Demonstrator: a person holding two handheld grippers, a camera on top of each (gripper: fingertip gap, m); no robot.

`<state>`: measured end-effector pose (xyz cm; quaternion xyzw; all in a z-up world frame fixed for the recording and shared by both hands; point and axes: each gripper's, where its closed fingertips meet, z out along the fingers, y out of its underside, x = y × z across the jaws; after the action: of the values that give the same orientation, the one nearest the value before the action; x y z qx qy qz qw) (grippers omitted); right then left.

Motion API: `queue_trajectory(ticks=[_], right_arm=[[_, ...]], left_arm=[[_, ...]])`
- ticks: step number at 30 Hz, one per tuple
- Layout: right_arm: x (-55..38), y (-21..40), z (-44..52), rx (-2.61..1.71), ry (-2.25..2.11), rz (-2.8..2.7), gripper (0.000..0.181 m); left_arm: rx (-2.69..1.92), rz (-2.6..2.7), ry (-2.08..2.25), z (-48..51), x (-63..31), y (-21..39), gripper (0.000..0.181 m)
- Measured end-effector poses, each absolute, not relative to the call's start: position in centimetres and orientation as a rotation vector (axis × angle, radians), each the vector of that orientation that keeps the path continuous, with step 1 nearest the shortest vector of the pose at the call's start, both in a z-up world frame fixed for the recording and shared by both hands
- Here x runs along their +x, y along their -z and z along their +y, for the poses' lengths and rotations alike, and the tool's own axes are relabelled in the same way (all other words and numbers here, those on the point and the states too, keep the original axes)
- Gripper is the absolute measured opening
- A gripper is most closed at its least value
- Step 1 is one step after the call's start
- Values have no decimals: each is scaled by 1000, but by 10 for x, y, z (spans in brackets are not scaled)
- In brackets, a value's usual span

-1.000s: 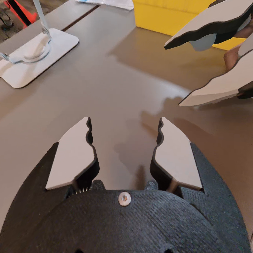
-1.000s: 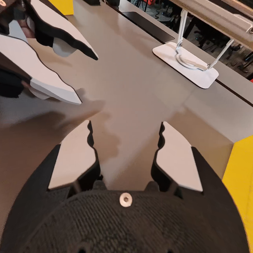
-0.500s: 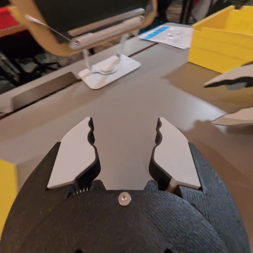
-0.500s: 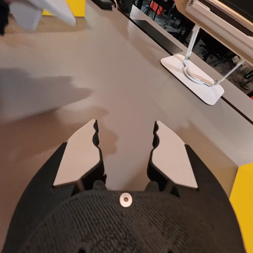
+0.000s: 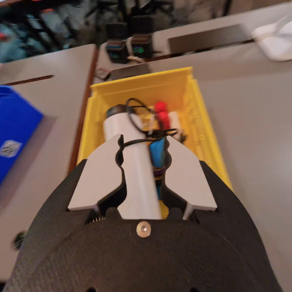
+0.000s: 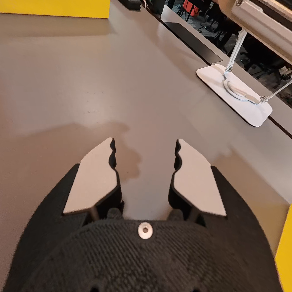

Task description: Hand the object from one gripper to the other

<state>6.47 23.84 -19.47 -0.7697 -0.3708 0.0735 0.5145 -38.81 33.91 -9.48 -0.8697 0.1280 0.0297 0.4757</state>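
Observation:
In the left wrist view my left gripper (image 5: 144, 137) is open and hangs over a yellow bin (image 5: 142, 79). In the bin lie a white bottle with a dark cap (image 5: 120, 124), a blue object (image 5: 156, 151), a red object (image 5: 161, 113) and a looped black cable (image 5: 137, 104). The bottle and the blue object show between my fingers. The view is blurred, so I cannot tell if the fingers touch them. In the right wrist view my right gripper (image 6: 145, 139) is open and empty, just above the grey table (image 6: 94, 71).
A blue box (image 5: 14, 126) stands left of the bin. Black devices (image 5: 126, 47) and a white bundle (image 5: 276, 39) lie behind it. In the right wrist view a white stand base (image 6: 233, 93) sits at the right, with yellow bins at the top left (image 6: 55, 7) and the right edge (image 6: 284, 244). About 50 cm separates my left fingertips from my right.
My left gripper has swung away from the right gripper to above the yellow bin of objects. The right gripper has stayed low over the table and narrowed slightly; the left gripper has left its view.

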Motion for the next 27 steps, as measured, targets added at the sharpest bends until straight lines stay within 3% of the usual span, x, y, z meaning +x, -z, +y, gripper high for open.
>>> queue_trajectory(ticks=[3,27], right_arm=[[66,196,239,-1854,-157,-895,73],[61,211,239,-1871,-68,-985,68]], left_arm=[[-2167,288,-297,334,-426,98,51],[-2223,199,-98,320,-440,96,42]])
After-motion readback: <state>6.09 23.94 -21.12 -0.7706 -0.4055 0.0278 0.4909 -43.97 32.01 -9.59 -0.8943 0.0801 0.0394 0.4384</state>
